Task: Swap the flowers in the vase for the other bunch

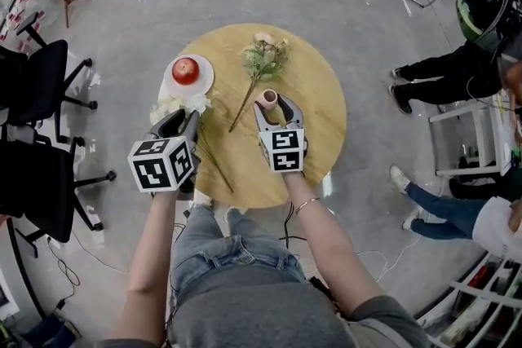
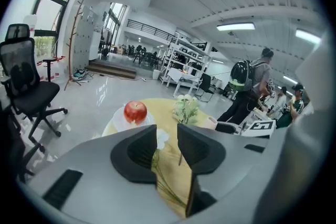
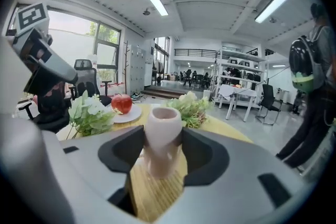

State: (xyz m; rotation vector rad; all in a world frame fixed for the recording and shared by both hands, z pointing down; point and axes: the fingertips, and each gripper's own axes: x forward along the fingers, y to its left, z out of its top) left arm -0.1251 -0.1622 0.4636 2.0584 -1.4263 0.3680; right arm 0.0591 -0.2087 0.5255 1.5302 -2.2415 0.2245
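Your round wooden table (image 1: 318, 122) stood on glossy grey floor, with office chairs (image 1: 37, 85) to the left. Only the right gripper view showed the pink vase (image 3: 164, 131) empty, clamped upright by your right gripper (image 3: 164, 152). Your left gripper (image 1: 184, 120) was shut narrowly on the white bunch (image 1: 178, 104) by its stems. The other bunch (image 1: 265, 57) lay flat beyond the vase, beside an apple (image 1: 186, 70) on a plate (image 1: 205, 80).

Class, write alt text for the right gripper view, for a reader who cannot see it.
The right gripper clamps an empty pink vase upright on a wooden table. Behind it lie a green bunch of flowers and an apple on a white plate; a white bunch is at the left.
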